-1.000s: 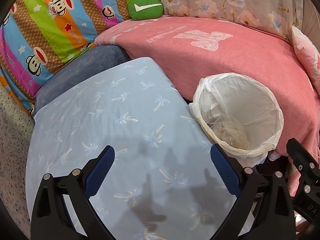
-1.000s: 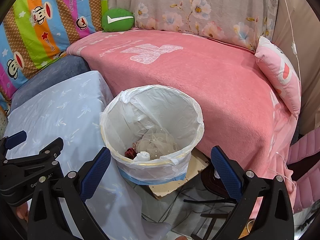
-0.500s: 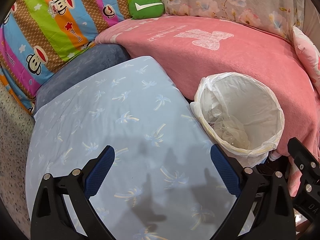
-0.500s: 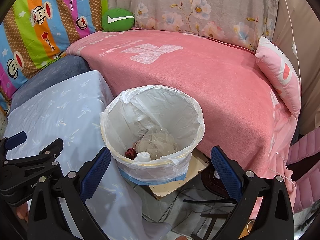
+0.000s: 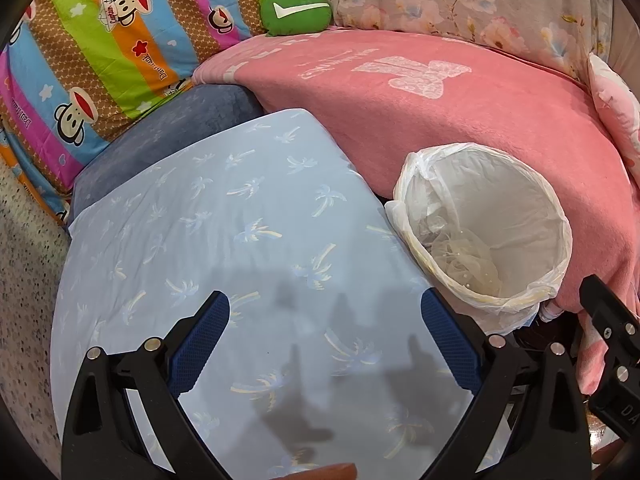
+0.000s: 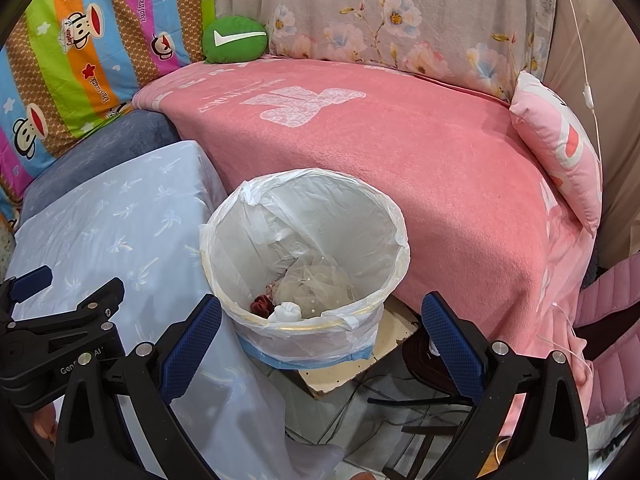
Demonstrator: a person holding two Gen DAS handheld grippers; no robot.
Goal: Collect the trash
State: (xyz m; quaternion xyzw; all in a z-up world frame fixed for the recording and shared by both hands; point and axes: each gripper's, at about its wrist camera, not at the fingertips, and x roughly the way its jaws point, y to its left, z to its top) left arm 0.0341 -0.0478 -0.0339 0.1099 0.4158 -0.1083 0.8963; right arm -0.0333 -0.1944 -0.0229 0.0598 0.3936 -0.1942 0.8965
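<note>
At the centre of the right wrist view stands the bin (image 6: pixel 304 264), lined with a white bag, trash (image 6: pixel 280 308) at its bottom. The right gripper (image 6: pixel 320 320) hangs just before it, jaws apart and empty. The left gripper (image 5: pixel 324 320) hovers over the blue-clothed bench (image 5: pixel 224 216), jaws apart, empty.

The bin (image 6: pixel 304 256) stands between the cloth-covered bench (image 6: pixel 112 216) on its left and the blanket-covered bed (image 6: pixel 420 152) behind and to its right. Trash (image 6: pixel 296 300) lies in the bin's bottom. A round cushion (image 6: pixel 234 40) sits at the bed's far left corner.
</note>
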